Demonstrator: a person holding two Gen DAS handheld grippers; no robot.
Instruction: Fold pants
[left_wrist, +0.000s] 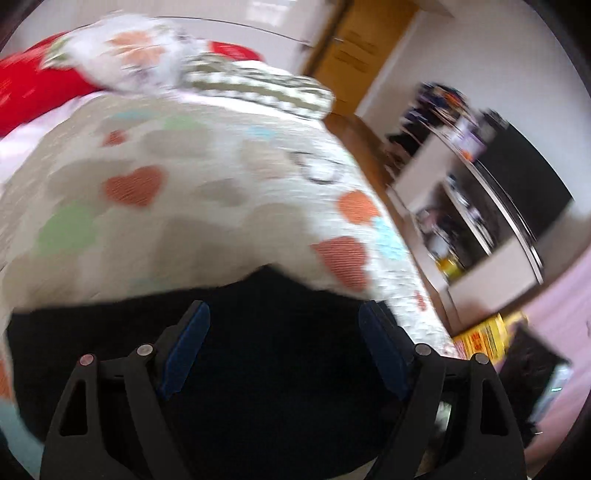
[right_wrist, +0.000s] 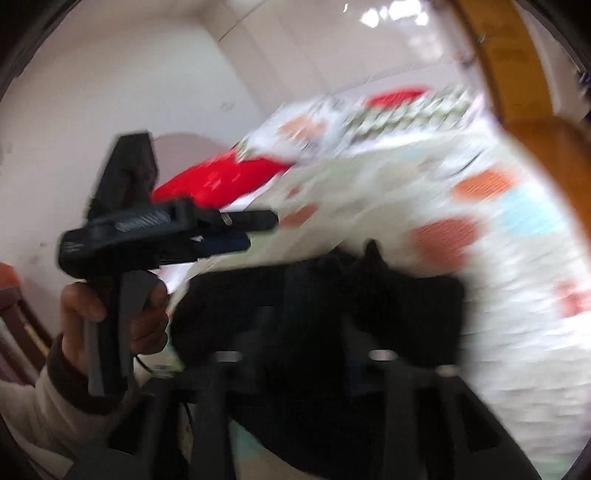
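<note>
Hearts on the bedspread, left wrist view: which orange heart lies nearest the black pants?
The orange heart beside the pants, near the bedspread edge; the others sit farther up.

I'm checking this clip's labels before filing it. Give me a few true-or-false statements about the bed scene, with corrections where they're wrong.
1. The pants are black. True.
2. The left gripper has its fingers pressed together on the cloth. False: its fingers stand wide apart above the dark fabric, with nothing pinched between them.
3. The bedspread is plain white. False: it is pale with orange, green and blue hearts.
4. A red cushion lies at the far end of the bed. True.
5. In the right wrist view, a hand holds the other gripper by its handle. True.
6. The door is painted blue. False: it is wood-coloured.
</note>
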